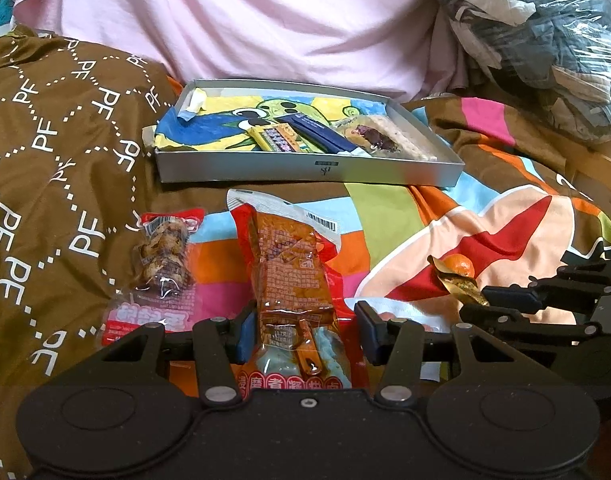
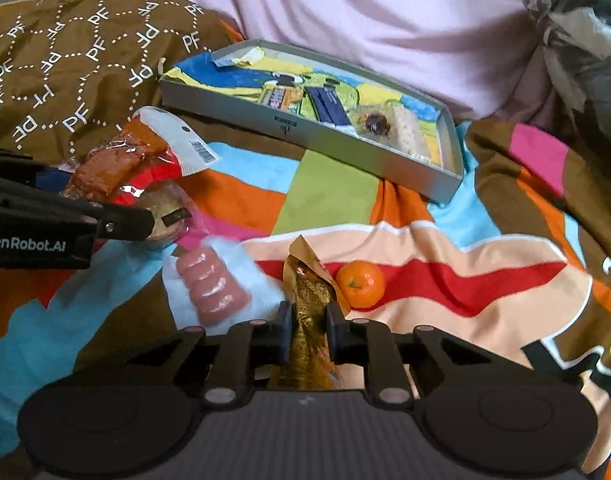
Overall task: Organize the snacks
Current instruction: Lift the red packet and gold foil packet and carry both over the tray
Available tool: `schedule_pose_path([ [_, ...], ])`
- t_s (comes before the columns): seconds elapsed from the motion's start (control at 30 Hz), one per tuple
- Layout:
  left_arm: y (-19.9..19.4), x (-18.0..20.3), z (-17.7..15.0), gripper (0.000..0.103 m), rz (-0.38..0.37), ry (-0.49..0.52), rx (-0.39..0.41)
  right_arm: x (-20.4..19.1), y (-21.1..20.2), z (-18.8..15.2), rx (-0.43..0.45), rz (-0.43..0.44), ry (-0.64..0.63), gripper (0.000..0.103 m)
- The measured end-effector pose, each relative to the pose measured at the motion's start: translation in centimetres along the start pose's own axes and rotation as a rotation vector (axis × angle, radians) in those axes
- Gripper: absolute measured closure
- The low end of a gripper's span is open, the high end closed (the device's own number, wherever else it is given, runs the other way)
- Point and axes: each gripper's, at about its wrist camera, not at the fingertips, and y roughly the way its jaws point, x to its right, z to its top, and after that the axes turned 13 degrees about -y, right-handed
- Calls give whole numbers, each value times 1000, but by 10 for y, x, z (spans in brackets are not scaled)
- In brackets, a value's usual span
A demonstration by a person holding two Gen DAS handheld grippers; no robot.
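While my right gripper (image 2: 308,330) is clamped on the gold-wrapped snack (image 2: 311,320), its pads pressing the crinkled foil from both sides, the small orange (image 2: 361,284) sits just beside it at about 1 o'clock on the striped bedspread (image 2: 445,280). My left gripper (image 1: 303,330) straddles the red-and-orange snack packet (image 1: 293,272) — jaws partly apart; I cannot tell whether the pads press the packet. At 10 o'clock from it lies a pink-edged nut pack (image 1: 163,256). The grey tray (image 1: 305,168) — already holding several snacks — rests at 12 o'clock, well apart from both grippers
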Motion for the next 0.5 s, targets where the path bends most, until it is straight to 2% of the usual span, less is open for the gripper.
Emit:
schedule_pose_path([
  [0.27, 0, 6, 6, 51, -4, -17, 23, -6, -15, 8, 99, -81, -75, 84],
  [0.5, 1, 19, 25, 51, 1, -30, 67, 5, -25, 23, 226, -134, -115, 84],
])
